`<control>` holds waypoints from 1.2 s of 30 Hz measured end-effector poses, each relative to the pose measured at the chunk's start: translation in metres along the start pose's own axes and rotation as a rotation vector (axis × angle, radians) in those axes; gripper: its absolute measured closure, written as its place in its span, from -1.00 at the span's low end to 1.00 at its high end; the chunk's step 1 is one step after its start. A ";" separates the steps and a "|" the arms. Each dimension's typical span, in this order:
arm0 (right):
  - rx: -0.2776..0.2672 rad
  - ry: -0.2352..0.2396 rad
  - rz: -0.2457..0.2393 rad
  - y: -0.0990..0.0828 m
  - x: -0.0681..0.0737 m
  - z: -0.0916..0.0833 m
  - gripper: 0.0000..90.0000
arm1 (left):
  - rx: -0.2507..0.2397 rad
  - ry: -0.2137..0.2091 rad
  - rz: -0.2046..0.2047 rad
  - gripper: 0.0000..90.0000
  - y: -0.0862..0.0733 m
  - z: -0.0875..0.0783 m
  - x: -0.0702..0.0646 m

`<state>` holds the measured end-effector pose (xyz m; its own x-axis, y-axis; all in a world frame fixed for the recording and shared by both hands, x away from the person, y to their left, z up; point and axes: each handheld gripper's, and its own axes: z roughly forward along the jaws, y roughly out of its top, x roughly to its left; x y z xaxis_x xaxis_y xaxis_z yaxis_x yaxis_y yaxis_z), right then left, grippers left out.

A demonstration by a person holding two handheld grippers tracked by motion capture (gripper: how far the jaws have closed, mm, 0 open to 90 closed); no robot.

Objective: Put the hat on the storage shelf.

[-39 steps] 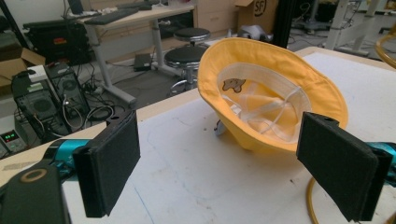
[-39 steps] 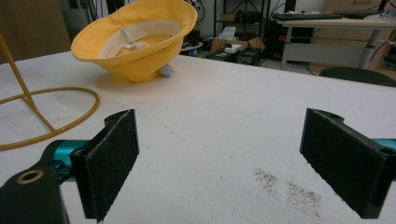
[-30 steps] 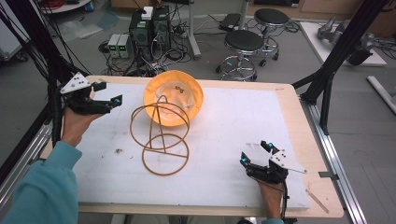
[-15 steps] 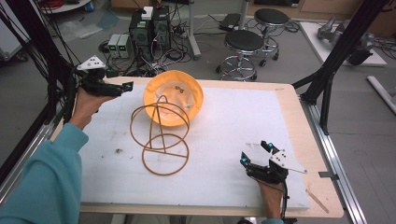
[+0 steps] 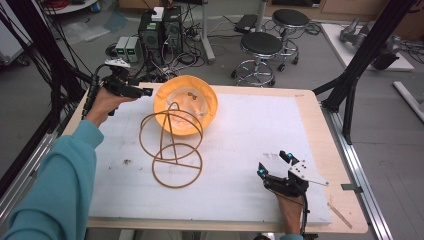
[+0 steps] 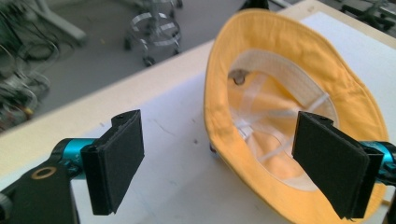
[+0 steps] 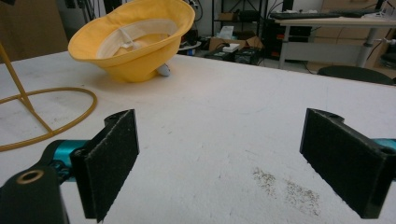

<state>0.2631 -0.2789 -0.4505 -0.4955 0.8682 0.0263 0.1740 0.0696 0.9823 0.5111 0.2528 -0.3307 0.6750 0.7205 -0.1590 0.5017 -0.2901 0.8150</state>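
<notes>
A yellow bucket hat (image 5: 192, 95) lies crown down, opening up, at the back of the white mat (image 5: 240, 135). It leans against a brown wire stand (image 5: 172, 147) made of rings. My left gripper (image 5: 145, 92) hovers open just left of the hat's brim. In the left gripper view the hat (image 6: 285, 88) lies beyond the spread jaws, its near brim between them, and nothing is held. My right gripper (image 5: 272, 164) rests open at the front right of the mat. In the right gripper view the hat (image 7: 135, 42) and the stand's base ring (image 7: 51, 112) are far off.
The mat covers a wooden table (image 5: 320, 130). Dark specks (image 7: 285, 186) dot the mat near the right gripper. Black frame posts (image 5: 360, 65) stand at the right edge, and stools (image 5: 262, 47) and computer boxes (image 5: 160, 25) sit on the floor behind.
My left gripper has moved right and toward the back of the table, closing in on the hat's left brim. The right gripper, the hat and the stand have stayed put.
</notes>
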 end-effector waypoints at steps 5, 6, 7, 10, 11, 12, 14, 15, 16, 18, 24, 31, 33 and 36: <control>0.001 0.005 0.005 0.000 0.000 0.000 -0.77 | 0.037 -0.016 -0.015 -0.62 -0.003 0.011 0.001; 0.002 0.006 0.006 0.000 0.000 0.000 -0.76 | 0.043 -0.013 -0.017 -0.62 -0.003 0.013 0.001; 0.001 0.005 0.004 0.000 0.000 0.000 -0.77 | 0.048 -0.016 -0.023 -0.62 -0.003 0.015 0.001; 0.001 0.006 -0.001 0.000 0.000 0.000 -0.77 | 0.055 -0.007 -0.024 -0.62 -0.004 0.021 -0.001; 0.002 0.006 0.005 0.000 0.000 0.000 -0.77 | 0.058 0.005 -0.019 -0.62 -0.004 0.023 -0.002; 0.000 0.005 0.002 0.000 0.000 0.000 -0.77 | 0.055 0.019 -0.015 -0.59 -0.004 0.024 -0.003; 0.000 0.007 0.005 0.000 0.000 0.000 -0.76 | 0.051 0.026 -0.026 -0.51 -0.004 0.027 -0.005; -0.001 0.006 0.003 0.000 0.000 0.000 -0.76 | 0.051 0.017 -0.027 -0.50 -0.004 0.028 -0.005; 0.000 0.004 0.002 0.000 0.000 0.000 -0.76 | 0.054 0.013 -0.027 -0.49 -0.004 0.029 -0.006; -0.001 0.003 -0.003 0.000 0.000 0.000 -0.77 | 0.072 0.016 -0.030 -0.47 -0.006 0.033 -0.007; -0.003 0.006 -0.002 0.000 0.000 0.000 -0.77 | 0.106 0.029 -0.059 -0.43 -0.008 0.041 -0.008; -0.007 0.008 0.005 0.000 0.000 -0.001 -0.77 | 0.132 -0.027 -0.089 -0.27 -0.012 0.049 -0.008; -0.011 0.006 -0.003 0.000 0.000 -0.001 -0.76 | 0.137 -0.042 -0.096 -0.16 -0.012 0.050 -0.008; -0.011 0.006 0.000 0.000 0.000 -0.001 -0.76 | 0.147 -0.063 -0.085 0.05 -0.013 0.051 -0.009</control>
<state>0.2626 -0.2796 -0.4506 -0.5009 0.8651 0.0275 0.1645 0.0639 0.9843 0.5260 0.2178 -0.3681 0.6571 0.7067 -0.2623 0.6291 -0.3224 0.7073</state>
